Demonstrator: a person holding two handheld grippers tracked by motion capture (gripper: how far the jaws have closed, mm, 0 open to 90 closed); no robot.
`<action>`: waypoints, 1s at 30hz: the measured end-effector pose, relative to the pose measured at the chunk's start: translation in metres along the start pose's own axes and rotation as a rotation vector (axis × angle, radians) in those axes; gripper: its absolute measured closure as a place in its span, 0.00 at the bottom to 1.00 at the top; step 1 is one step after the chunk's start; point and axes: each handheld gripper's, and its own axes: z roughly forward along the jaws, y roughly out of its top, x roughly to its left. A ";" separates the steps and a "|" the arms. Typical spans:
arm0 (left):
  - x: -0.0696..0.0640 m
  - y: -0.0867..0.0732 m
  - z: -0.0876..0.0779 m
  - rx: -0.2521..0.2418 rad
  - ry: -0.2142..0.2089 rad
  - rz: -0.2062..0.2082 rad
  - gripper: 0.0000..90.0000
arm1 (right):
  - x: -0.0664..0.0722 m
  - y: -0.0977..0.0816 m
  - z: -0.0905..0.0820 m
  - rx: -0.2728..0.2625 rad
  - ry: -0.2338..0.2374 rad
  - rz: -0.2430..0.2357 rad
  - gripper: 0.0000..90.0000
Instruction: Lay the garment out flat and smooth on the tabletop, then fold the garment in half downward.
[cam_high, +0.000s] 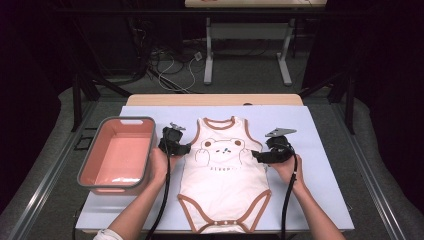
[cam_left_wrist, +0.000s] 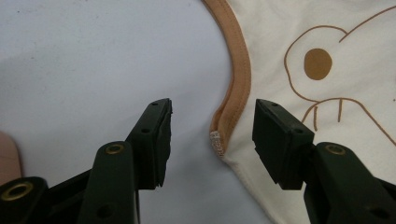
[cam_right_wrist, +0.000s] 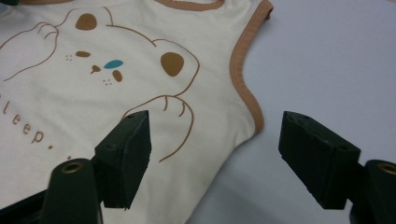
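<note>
Cream baby bodysuit (cam_high: 223, 175) laid flat at the middle of the counter (cam_high: 320, 150), a gripper at each armhole.

The sleeveless bodysuit lies with its long axis running from the counter's near edge to its far edge, neck opening toward the far edge and snap crotch at the near edge. It is cream with tan binding at neck, armholes and leg openings, and carries a line-drawn bear with brown ears above small lettering. The left gripper (cam_left_wrist: 212, 135) has its jaws open, astride the lower end of one armhole's binding without pressing on it. The right gripper (cam_right_wrist: 217, 156) likewise stands open over the other side seam, cloth beneath and nothing pinched. Toward the counter's left edge sits a pink bin (cam_high: 95, 162) with a grey rim, holding nothing visible.
</note>
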 end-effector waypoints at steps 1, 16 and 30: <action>0.000 0.000 0.001 0.003 -0.003 0.000 0.53 | -0.002 0.001 0.002 -0.001 -0.013 -0.006 0.31; 0.005 0.004 0.014 0.044 -0.063 0.023 0.60 | -0.019 0.009 0.034 0.039 -0.062 0.057 0.62; 0.011 0.005 0.013 0.065 -0.098 0.034 0.78 | -0.022 0.004 0.045 0.054 -0.028 0.078 0.83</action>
